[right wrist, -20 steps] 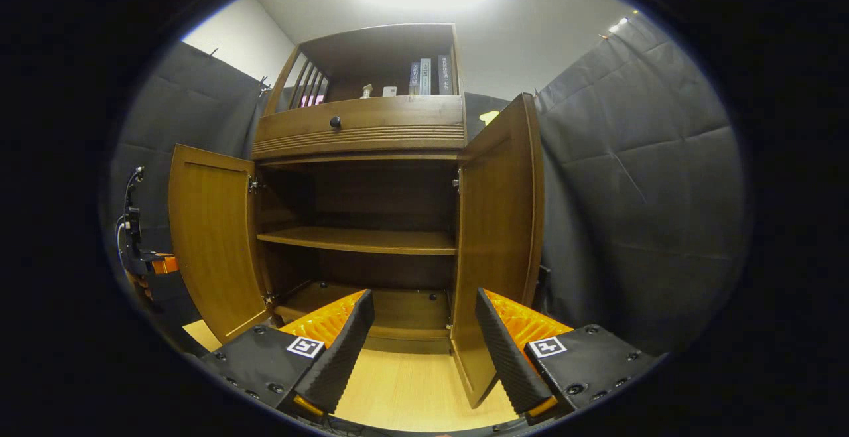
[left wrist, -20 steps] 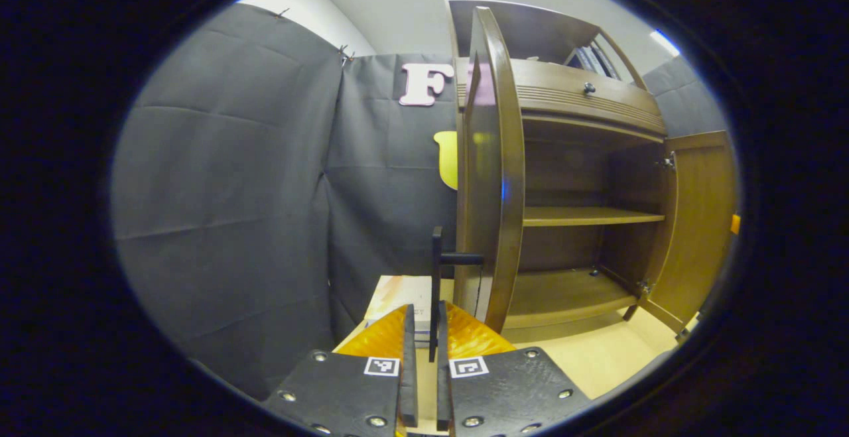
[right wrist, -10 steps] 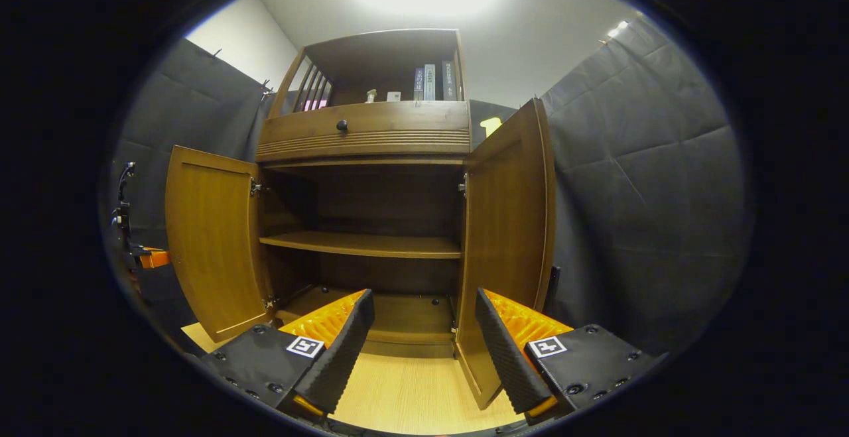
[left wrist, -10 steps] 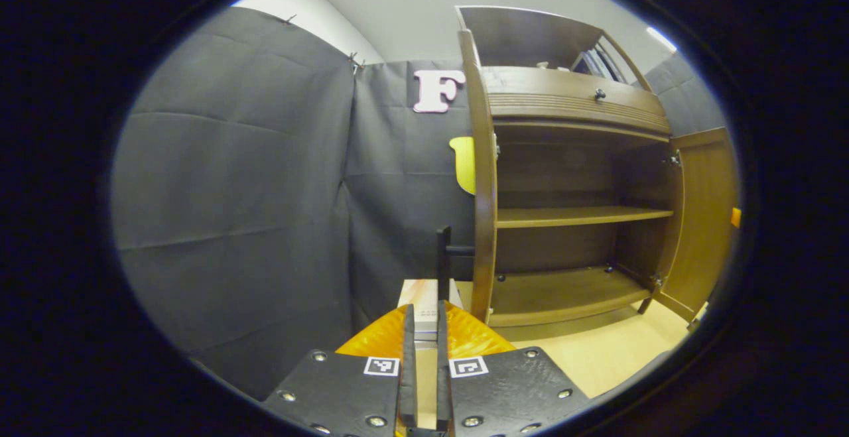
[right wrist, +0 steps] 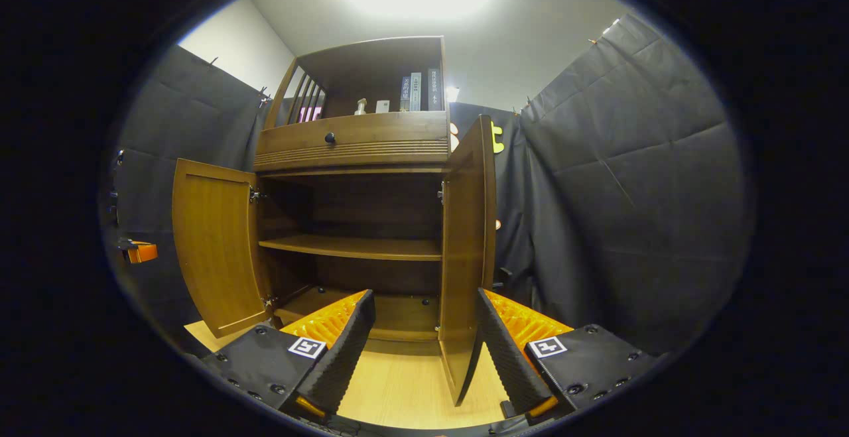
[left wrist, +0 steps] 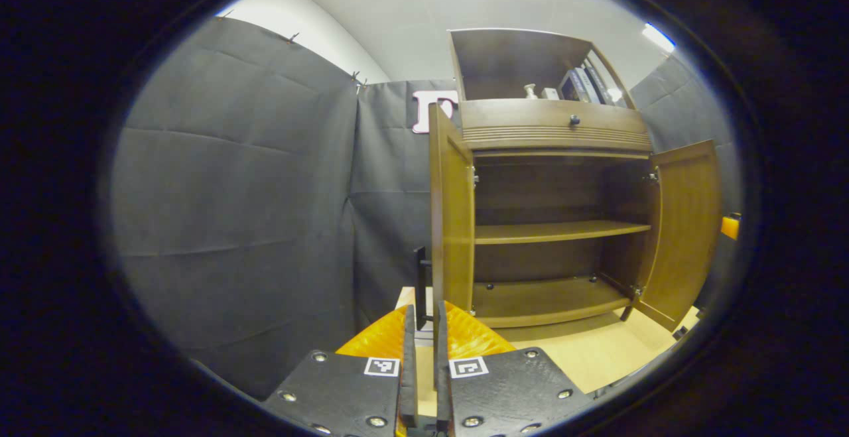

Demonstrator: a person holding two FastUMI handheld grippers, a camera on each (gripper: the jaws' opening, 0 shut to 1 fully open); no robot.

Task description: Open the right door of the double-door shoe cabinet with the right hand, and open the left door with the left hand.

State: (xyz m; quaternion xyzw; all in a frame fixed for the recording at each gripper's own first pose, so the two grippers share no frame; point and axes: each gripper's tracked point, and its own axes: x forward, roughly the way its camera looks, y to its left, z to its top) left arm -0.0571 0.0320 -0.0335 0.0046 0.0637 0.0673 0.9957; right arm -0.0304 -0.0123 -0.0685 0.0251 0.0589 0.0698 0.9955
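Note:
The brown shoe cabinet (left wrist: 554,133) stands with both doors swung out. In the left gripper view the left door (left wrist: 452,225) is seen almost edge-on, its black bar handle (left wrist: 420,278) on the outer face. My left gripper (left wrist: 423,351) is shut to a thin slit, and the handle's lower end lines up with that slit just at the fingertips; contact is unclear. In the right gripper view my right gripper (right wrist: 421,347) is open near the floor. The right door (right wrist: 467,251) hangs edge-on between its fingers, close to the right finger (right wrist: 504,344), ungripped. The left door (right wrist: 215,245) stands wide.
Black cloth walls close in on both sides of the cabinet. A drawer with a round knob (right wrist: 329,137) and an open top shelf holding books (right wrist: 416,91) sit above the doors. A pale box (left wrist: 404,298) lies on the light wooden floor (right wrist: 398,384) left of the cabinet.
The left door has swung further out and the left gripper has backed away from the cabinet. The right gripper stayed open and shifted, so the right door now shows more edge-on.

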